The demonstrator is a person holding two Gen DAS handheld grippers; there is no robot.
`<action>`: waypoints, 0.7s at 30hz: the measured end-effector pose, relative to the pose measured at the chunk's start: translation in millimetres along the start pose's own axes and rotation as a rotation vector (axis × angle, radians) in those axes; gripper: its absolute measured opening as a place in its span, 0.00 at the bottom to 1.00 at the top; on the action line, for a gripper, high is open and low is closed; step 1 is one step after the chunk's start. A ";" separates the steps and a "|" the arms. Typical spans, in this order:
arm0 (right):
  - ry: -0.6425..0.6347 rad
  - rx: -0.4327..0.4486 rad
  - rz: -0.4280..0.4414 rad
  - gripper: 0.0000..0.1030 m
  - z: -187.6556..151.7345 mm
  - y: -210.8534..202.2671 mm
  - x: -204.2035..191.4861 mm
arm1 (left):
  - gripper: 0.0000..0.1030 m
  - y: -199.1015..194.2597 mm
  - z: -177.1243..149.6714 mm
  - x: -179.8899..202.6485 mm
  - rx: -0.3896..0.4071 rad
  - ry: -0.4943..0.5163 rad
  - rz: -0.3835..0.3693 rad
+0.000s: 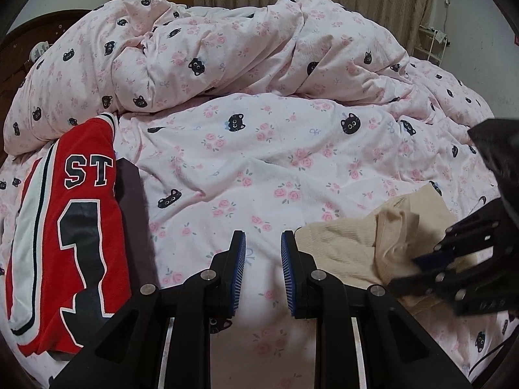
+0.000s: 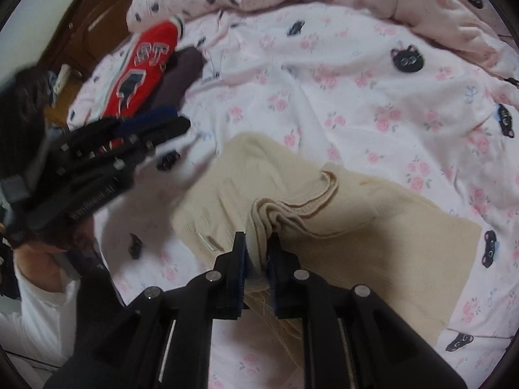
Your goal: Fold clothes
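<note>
Cream knit (image 2: 340, 227): I pinch its bunched fold in my right gripper (image 2: 258, 253).
Left gripper (image 1: 262, 259): I hold it parted, empty.
Red jersey (image 1: 78, 227): left of it.

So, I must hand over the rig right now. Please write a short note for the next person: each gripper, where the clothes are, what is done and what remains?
Left gripper: open, empty, over bare bedsheet.
Right gripper: fingers pinch a bunched fold of the cream knit garment.
Cream knit garment: partly spread on the sheet, one part pulled up into the right gripper.
Red jersey: lies folded at the bed's left side, on a dark garment.
Done: the jersey appears folded.
Left: fold the cream garment, probably lay it beside the jersey.
</note>
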State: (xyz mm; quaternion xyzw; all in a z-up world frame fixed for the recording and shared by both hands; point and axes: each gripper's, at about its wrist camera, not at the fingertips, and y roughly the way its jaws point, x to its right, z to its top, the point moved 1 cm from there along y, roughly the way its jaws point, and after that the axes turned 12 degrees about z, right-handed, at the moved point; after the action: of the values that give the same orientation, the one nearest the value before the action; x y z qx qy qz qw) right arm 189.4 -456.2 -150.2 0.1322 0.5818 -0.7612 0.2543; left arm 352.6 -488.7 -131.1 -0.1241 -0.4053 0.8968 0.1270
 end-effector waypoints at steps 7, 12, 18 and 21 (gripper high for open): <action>-0.136 -0.016 -0.068 0.45 -1.8 -5.5 -36.5 | 0.19 -2.4 0.9 -9.0 0.002 -0.035 -0.004; -0.162 0.036 -0.089 0.45 1.6 -39.3 -39.8 | 0.19 -3.9 0.0 -7.4 0.002 -0.028 -0.020; -0.033 -0.001 -0.229 0.45 1.4 -46.3 15.0 | 0.19 -5.2 0.4 -2.9 0.003 -0.015 -0.030; -0.039 -0.028 -0.329 0.45 -0.1 -36.7 28.8 | 0.19 -5.7 1.2 -1.3 0.005 -0.016 -0.034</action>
State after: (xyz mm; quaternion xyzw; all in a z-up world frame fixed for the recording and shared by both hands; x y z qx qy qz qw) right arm 145.5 -455.7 -134.5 0.0168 0.6010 -0.7869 0.1392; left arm 354.2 -486.2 -125.9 -0.1097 -0.4060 0.8965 0.1392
